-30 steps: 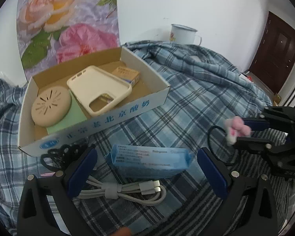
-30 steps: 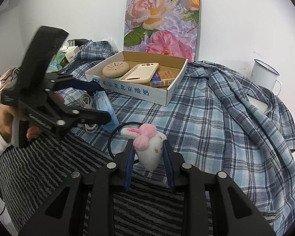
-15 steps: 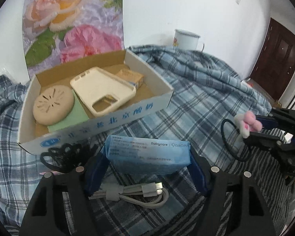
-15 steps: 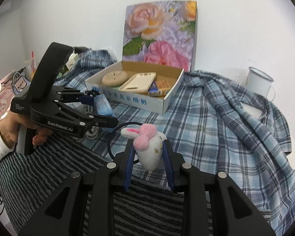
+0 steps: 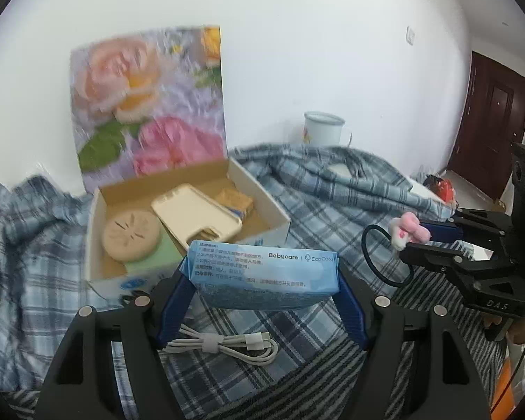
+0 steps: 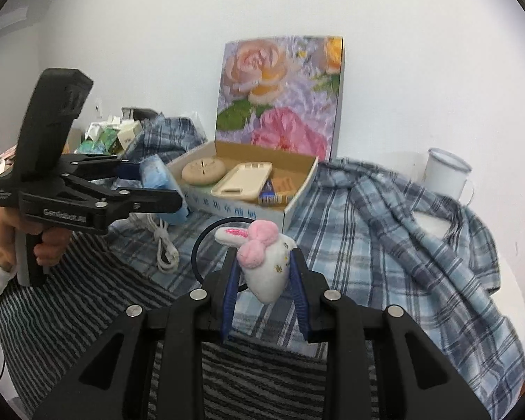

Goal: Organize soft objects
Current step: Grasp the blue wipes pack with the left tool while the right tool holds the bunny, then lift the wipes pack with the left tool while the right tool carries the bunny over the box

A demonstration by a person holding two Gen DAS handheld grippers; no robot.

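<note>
The left gripper clamps a blue tissue pack, lifted over a white cable and hiding the cardboard box's front wall. The right gripper pinches a plush bunny hair tie, its black loop partly hidden.

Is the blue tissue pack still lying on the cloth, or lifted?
Lifted: the blue tissue pack sits clamped in the left gripper, above the white cable.

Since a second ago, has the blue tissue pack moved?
Yes. The blue tissue pack has risen off the plaid cloth, above the white cable, pinched by the left gripper.
</note>
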